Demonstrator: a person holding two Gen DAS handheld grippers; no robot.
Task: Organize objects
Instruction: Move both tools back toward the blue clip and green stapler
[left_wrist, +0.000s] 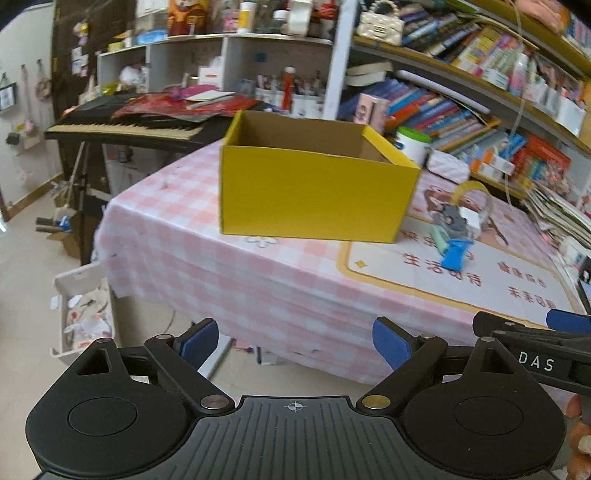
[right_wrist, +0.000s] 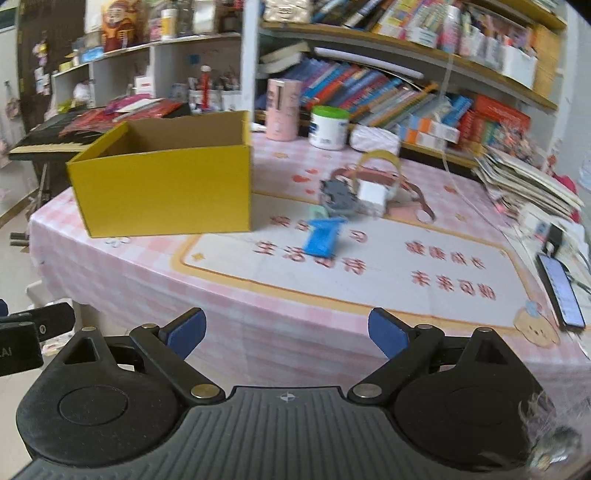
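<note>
An open yellow cardboard box (left_wrist: 314, 192) stands on the pink checked table; it also shows in the right wrist view (right_wrist: 166, 188). To its right lies a small pile: a blue flat object (right_wrist: 323, 236), a pale green item (right_wrist: 318, 212), a grey object (right_wrist: 338, 197), a white cube (right_wrist: 371, 195) and a yellowish ring of tape (right_wrist: 380, 158). The blue object also shows in the left wrist view (left_wrist: 456, 254). My left gripper (left_wrist: 295, 341) is open and empty, before the table's front edge. My right gripper (right_wrist: 287, 332) is open and empty, short of the pile.
A phone (right_wrist: 561, 291) lies at the table's right edge. A white tub (right_wrist: 328, 127) and a pink canister (right_wrist: 282, 109) stand behind the pile. Bookshelves (right_wrist: 406, 92) line the back. A keyboard piano (left_wrist: 125, 127) stands at left. A stack of papers (right_wrist: 524, 181) sits at right.
</note>
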